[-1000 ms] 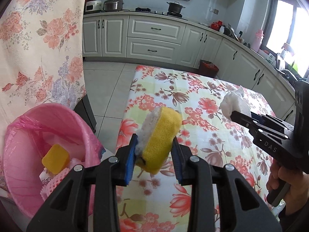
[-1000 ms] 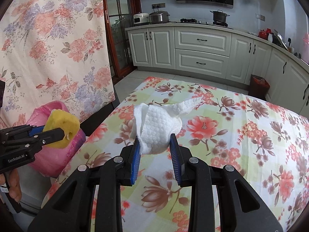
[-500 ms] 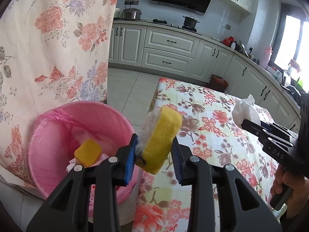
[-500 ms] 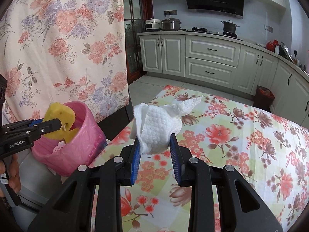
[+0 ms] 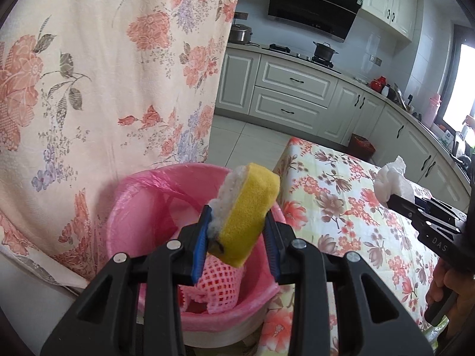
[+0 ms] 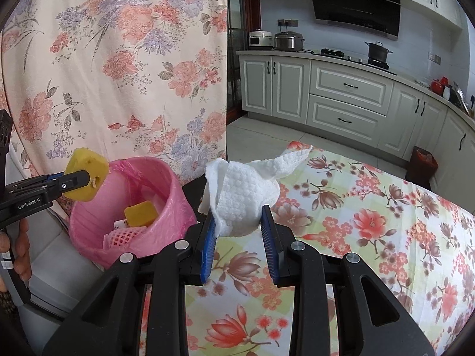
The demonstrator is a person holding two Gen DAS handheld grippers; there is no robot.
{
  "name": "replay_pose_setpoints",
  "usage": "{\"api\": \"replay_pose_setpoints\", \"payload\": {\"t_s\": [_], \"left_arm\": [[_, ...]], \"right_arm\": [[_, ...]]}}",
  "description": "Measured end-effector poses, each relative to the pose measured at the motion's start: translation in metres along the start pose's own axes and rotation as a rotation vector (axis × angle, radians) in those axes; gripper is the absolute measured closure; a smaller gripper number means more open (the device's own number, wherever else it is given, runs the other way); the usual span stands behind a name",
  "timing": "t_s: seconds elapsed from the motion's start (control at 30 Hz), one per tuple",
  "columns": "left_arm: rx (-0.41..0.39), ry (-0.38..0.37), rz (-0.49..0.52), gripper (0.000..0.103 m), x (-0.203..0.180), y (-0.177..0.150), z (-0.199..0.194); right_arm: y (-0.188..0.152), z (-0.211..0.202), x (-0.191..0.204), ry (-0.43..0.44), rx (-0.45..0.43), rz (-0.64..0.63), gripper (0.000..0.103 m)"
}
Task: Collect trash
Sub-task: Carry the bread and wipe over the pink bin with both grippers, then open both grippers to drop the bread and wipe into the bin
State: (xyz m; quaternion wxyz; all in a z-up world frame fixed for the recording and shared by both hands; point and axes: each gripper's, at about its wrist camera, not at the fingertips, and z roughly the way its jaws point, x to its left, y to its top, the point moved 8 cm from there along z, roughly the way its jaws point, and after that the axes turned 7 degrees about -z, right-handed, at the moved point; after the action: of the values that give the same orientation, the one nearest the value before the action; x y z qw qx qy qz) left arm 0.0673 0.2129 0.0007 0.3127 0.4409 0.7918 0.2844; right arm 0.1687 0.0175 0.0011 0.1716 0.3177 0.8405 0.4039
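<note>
My left gripper (image 5: 237, 234) is shut on a yellow sponge (image 5: 248, 213) with a white scouring side, and holds it above the pink-lined bin (image 5: 142, 195). In the right wrist view that same sponge (image 6: 87, 173) hangs over the bin's (image 6: 166, 207) left rim. Inside the bin lie a yellow block (image 6: 141, 212) and pink foam netting (image 5: 219, 284). My right gripper (image 6: 239, 230) is shut on a crumpled white paper towel (image 6: 246, 195) over the table's left edge, just right of the bin. The towel (image 5: 392, 184) also shows at the right of the left wrist view.
A floral tablecloth (image 6: 371, 237) covers the table to the right of the bin. A floral curtain (image 5: 104, 74) hangs directly behind the bin. Kitchen cabinets (image 6: 341, 101) and a dark red bin (image 6: 421, 163) stand across the tiled floor.
Both grippers have carried their loads leftward toward the pink bin. The sponge went from over the table's edge to above the bin's opening, and the towel from mid-table to the table's left edge.
</note>
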Motion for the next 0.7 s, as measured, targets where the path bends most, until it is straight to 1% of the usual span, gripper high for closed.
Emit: {"api": "replay_pose_setpoints", "payload": {"t_s": [0.37,0.7], "left_arm": [[-0.009,0.061,-0.045,0.07,0.05,0.014,0.0],[-0.003,0.102,-0.05,0.07,0.069,0.021,0.01]], "right_arm": [[0.036,0.027,0.064,0.083,0.004,-0.079,0.074],[0.058,0.064,0.112,0.151,0.041,-0.133,0.073]]}}
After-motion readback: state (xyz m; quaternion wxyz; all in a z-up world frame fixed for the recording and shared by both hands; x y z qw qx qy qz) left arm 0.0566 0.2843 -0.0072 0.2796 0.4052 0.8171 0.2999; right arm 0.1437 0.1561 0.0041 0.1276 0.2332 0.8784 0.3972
